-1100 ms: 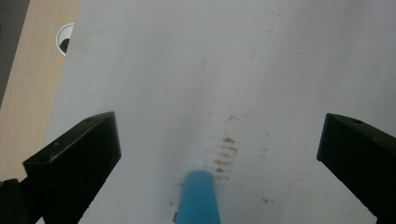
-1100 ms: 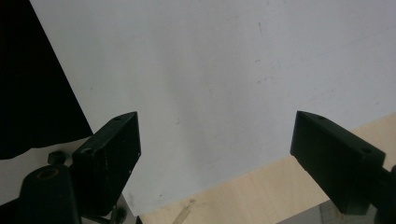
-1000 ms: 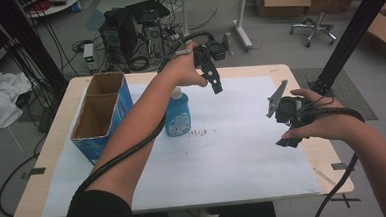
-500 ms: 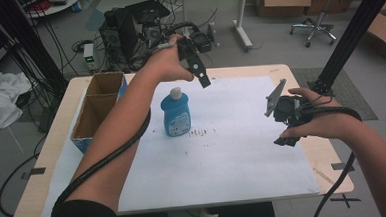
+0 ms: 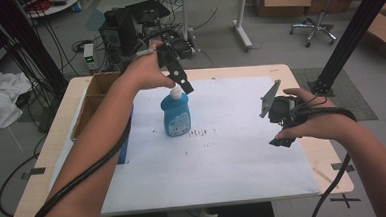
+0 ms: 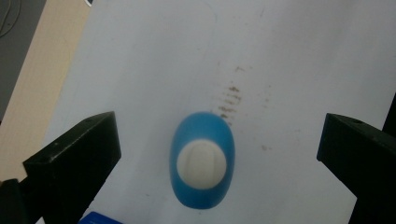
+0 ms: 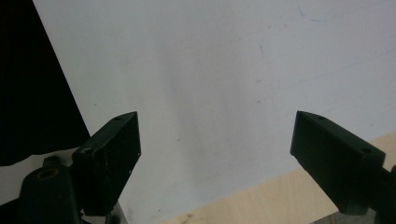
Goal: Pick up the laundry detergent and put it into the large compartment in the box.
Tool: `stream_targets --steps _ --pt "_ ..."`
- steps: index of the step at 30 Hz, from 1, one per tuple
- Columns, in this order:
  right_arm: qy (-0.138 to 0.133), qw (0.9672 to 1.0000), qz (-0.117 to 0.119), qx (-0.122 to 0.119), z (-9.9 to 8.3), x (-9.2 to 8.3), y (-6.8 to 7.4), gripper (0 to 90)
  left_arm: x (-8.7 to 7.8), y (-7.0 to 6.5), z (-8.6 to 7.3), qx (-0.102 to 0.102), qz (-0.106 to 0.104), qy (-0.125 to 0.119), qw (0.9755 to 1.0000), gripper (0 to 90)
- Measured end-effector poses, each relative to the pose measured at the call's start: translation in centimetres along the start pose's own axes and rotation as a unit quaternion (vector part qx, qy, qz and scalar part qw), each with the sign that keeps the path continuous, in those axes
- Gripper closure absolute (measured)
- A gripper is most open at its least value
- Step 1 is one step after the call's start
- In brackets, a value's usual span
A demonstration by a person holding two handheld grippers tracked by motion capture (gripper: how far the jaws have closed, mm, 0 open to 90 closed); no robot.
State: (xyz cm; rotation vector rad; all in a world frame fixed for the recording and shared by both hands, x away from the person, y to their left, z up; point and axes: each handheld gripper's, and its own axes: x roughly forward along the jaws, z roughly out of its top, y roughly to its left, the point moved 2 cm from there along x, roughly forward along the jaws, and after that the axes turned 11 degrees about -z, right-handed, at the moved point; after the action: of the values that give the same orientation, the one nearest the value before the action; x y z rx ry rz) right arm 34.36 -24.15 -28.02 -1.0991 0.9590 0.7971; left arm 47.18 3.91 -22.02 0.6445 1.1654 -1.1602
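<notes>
My left tongs (image 6: 219, 135) hang straight above the blue bottle (image 5: 176, 114), jaws spread wide, nothing held. Bottle stands upright on the white sheet (image 5: 223, 152), toward the far-left part of the counter (image 5: 299, 78), just beside the cardboard box (image 5: 93, 101) at the left edge. From the left gripper view I look down on its white cap (image 6: 201, 164), which sits between my jaws but closer to the left one. My right tongs (image 7: 215, 135) are wide open too, empty, over the sheet near the right edge, well apart from the bottle.

Risks, as I judge them:
- Off-centre approach: the nearer jaw could hit first and shove or tip the bottle, since it is tall and narrow-based.
- Closing on the cap alone: small rounded top, likely slippery; the bottle could swing or drop out.
- Squeezing the body hard: thin plastic may buckle, liquid may ooze if the cap is loose.
- A topple to the left would bump the box.

Materials: bottle is smooth glossy blue plastic, oval in cross-section, printed label on the front; cap is off-white with a ridge across it. Sheet is matte white with small brown specks (image 6: 229, 99) beside the bottle. Counter is pale wood. Box is plain brown cardboard with an open top. Jaws are matte black, blocky.
</notes>
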Motion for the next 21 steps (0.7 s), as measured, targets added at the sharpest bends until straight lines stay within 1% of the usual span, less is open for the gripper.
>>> stream_targets --steps 2,3,6,7,10,12,14,16,20,21 --pt "0.001 1.0 -0.001 0.0 0.1 0.0 0.1 16.3 0.2 0.2 -0.5 -0.003 0.001 0.003 1.0 0.0" --pt "0.001 1.0 -0.001 0.0 0.1 0.0 0.1 16.3 0.2 0.2 -0.5 -0.003 0.001 0.003 1.0 0.1" --pt "-0.001 1.0 0.001 0.0 0.1 0.2 0.3 16.3 0.7 0.4 -1.2 -0.011 -0.001 0.012 0.9999 0.1" --pt "-0.001 1.0 0.001 0.0 0.1 0.2 0.3 16.3 0.7 0.4 -1.2 -0.011 -0.001 0.012 0.9999 0.1" --pt "0.0 1.0 0.003 0.001 0.1 0.3 0.4 16.3 1.3 0.7 -1.7 -0.011 -0.003 0.022 0.9997 0.1" --pt "0.001 1.0 0.002 0.0 0.1 0.3 0.4 16.3 1.4 0.8 -1.8 -0.012 -0.005 0.021 0.9997 0.0" --pt "0.0 1.0 0.002 0.001 0.1 0.3 0.4 16.3 1.8 0.9 -2.0 -0.008 -0.008 0.025 0.9996 0.1" --pt "0.0 1.0 0.006 0.003 0.0 0.3 0.5 16.3 2.2 1.0 -2.2 -0.006 -0.01 0.034 0.9993 0.1" --pt "0.0 1.0 0.006 0.006 -0.2 0.4 0.6 16.3 2.7 1.1 -2.4 -0.004 -0.015 0.036 0.9992 0.1" --pt "0.002 1.0 0.005 0.006 -0.3 0.4 0.6 16.3 3.0 1.2 -2.4 -0.004 -0.019 0.039 0.9991 0.1"
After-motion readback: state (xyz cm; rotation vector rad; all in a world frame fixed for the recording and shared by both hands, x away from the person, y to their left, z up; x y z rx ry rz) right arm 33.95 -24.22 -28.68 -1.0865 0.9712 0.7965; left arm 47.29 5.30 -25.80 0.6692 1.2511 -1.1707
